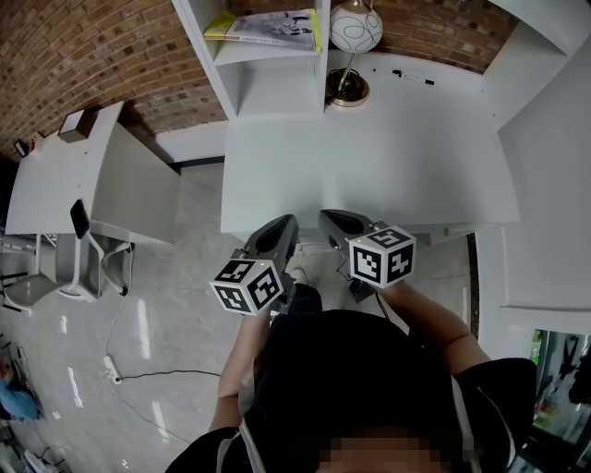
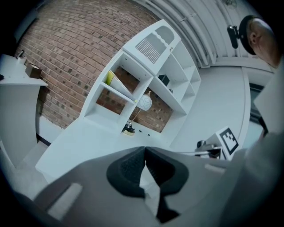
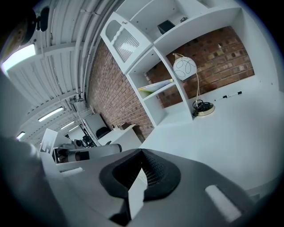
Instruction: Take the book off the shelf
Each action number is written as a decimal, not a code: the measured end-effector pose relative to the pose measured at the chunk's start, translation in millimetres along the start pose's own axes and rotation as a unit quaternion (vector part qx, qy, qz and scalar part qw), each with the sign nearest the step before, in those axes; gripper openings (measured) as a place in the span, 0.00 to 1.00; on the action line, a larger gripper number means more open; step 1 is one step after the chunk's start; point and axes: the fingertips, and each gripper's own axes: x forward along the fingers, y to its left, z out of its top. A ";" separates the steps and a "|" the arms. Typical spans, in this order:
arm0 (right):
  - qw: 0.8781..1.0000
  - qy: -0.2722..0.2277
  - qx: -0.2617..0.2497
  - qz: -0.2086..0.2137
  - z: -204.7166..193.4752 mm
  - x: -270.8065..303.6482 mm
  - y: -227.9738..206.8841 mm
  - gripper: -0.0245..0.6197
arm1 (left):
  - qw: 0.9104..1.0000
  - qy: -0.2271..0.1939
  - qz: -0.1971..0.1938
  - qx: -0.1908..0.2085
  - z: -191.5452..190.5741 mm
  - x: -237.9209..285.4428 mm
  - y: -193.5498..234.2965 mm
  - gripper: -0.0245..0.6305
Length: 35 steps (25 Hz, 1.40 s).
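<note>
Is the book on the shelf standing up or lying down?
Lying down. The book rests flat on the shelf, with its wide cover facing up, not standing on its edge.

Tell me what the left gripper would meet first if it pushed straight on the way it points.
Likely the white desk top: the left gripper tilts slightly down toward it. Beyond that stands the lamp base beside the shelf unit. Depth is unclear.

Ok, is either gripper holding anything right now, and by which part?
Nothing is held. The left gripper and right gripper are both shut, fingers together and empty; the book lies on the shelf, untouched.
</note>
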 end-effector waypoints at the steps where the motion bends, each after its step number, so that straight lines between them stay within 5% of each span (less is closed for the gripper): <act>1: 1.000 -0.001 0.001 -0.001 2.7 4.0 -0.4 0.03 | 1.000 0.001 -0.001 0.001 3.1 2.0 3.3 0.05; 23: 0.999 -0.015 -0.008 -0.036 64.8 96.7 -0.7 0.03 | 0.998 0.019 -0.050 0.013 65.7 37.5 83.8 0.05; 35: 0.998 -0.044 -0.020 -0.036 99.8 111.7 -9.8 0.03 | 0.997 0.018 -0.067 0.043 95.3 68.9 92.8 0.05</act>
